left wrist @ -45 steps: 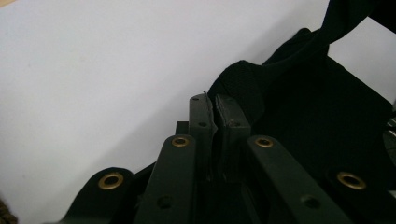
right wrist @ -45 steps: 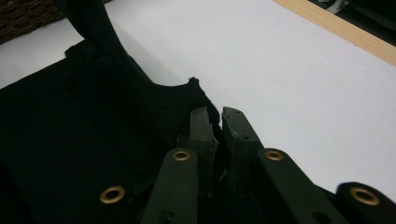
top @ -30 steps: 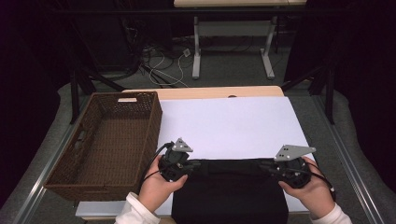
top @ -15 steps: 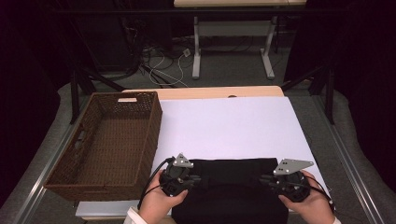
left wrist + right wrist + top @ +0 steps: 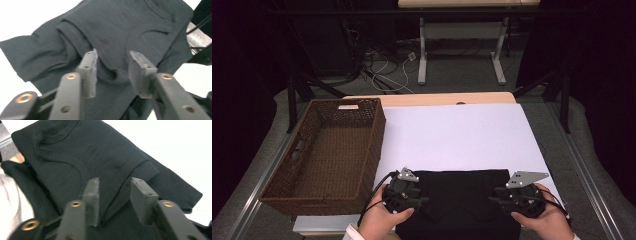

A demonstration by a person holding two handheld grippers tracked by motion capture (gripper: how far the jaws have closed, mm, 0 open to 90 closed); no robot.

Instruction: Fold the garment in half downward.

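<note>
1. The folded black cotton T-shirt lay at the counter's 6 o'clock edge, its long axis running 9 to 3 o'clock.
2. The left gripper and right gripper had just been opening; their jaws stood apart over the cloth, gripping nothing.
3. White counter, brown wicker basket at 9 o'clock, dark room.

My rig: two black handheld grippers, left gripper and right gripper, grey triangular top plates, black trailing cables, brass-ringed jaw screws; white sleeve cuffs, lower frame.

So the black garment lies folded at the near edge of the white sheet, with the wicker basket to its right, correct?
Not quite. The high view shows the wicker basket to the left of the black garment, not its right. The garment does lie folded at the near edge of the white sheet.
</note>
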